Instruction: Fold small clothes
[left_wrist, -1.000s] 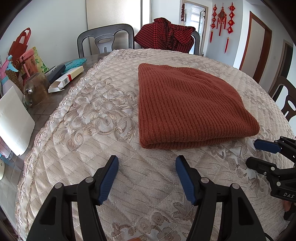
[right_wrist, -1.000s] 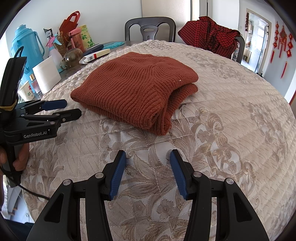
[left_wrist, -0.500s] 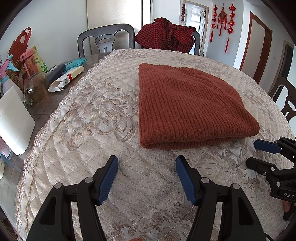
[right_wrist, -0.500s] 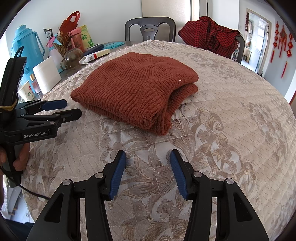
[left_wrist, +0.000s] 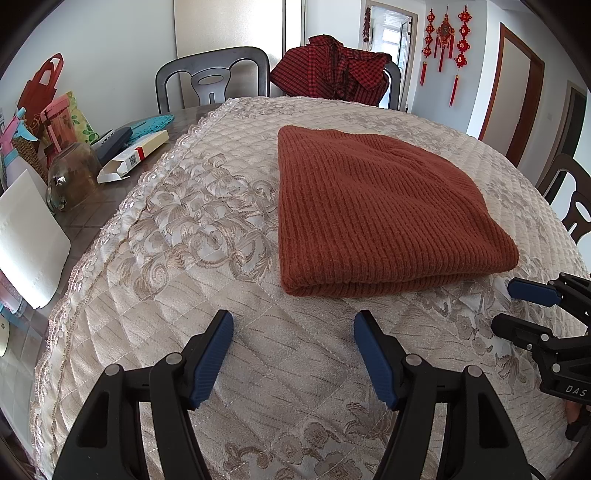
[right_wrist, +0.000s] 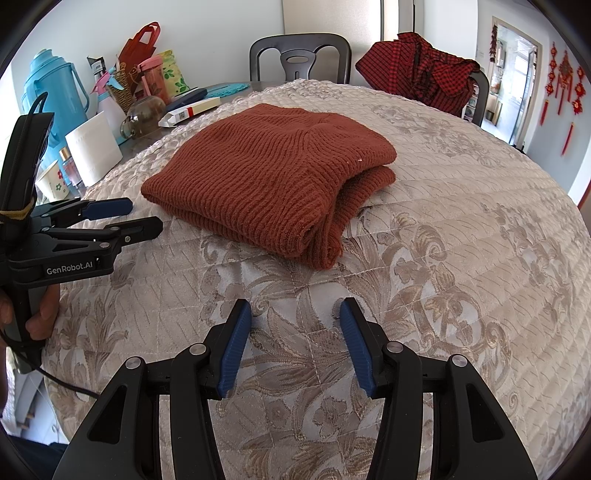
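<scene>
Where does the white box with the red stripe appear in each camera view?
Left wrist view: white box lies at upper left, on the bare table beside the quilted cloth.
Right wrist view: it lies at upper left, behind the sweater.
Shared landmark: the glass jar beside it.

1. Sweater (left_wrist: 373, 206) — rust-brown, ribbed knit.
2. Tablecloth (left_wrist: 177, 302) — cream, quilted, beige floral scrolls.
3. Garment (left_wrist: 332, 70), upper centre — red-and-black check.
4. Flask (right_wrist: 44, 92), upper left — light blue.
5. Gripper pads (right_wrist: 236, 347) — blue.
</scene>
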